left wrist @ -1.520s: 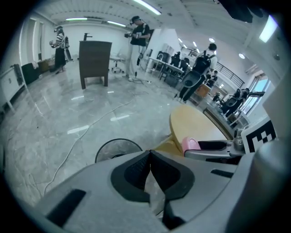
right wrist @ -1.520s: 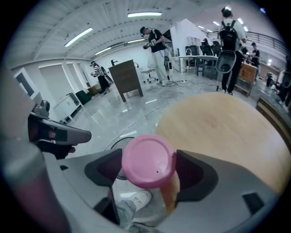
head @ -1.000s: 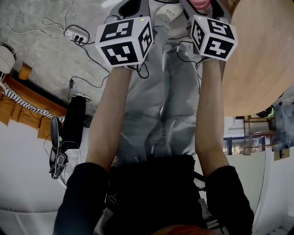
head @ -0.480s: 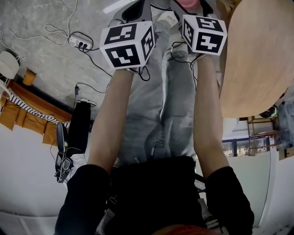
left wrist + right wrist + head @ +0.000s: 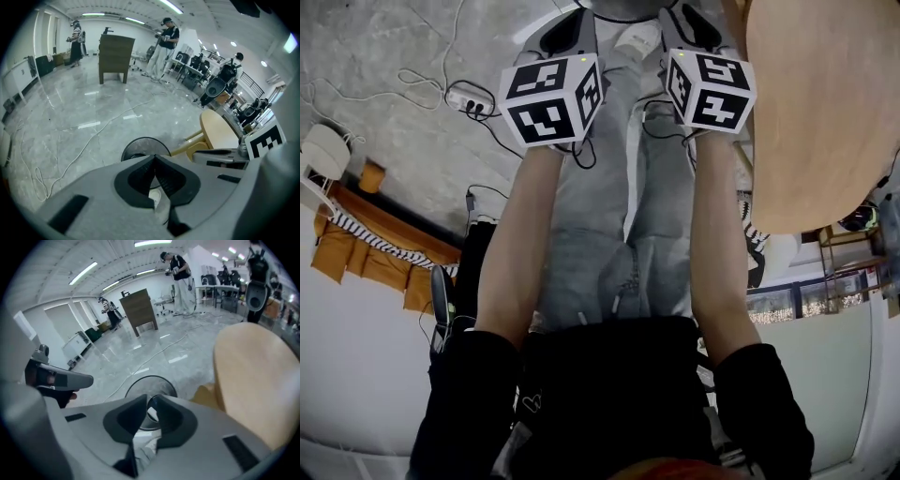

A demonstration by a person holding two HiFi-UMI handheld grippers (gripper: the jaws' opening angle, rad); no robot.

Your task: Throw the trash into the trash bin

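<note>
A round black trash bin (image 5: 140, 147) stands on the grey floor just beyond both grippers, and it shows as the bin (image 5: 151, 383) under the right one. My left gripper (image 5: 153, 158) is shut, its tips touching with nothing held. My right gripper (image 5: 147, 402) has just been closing. A narrow gap remains between its pads and nothing is in it; the bin's inside shows through the gap. In the head view both marker cubes, the left cube (image 5: 550, 98) and the right cube (image 5: 710, 87), sit above the person's legs; the jaws run off the top edge.
A round wooden table (image 5: 825, 103) stands close on the right, next to the right gripper. A power strip (image 5: 459, 97) and cables lie on the floor at left. Far off are a brown cabinet (image 5: 115, 56) and several standing people (image 5: 166, 35).
A pink thing that showed at the right gripper's jaws in both earlier frames is no longer in view. Both cubes have drifted slightly left and up in the picture.
</note>
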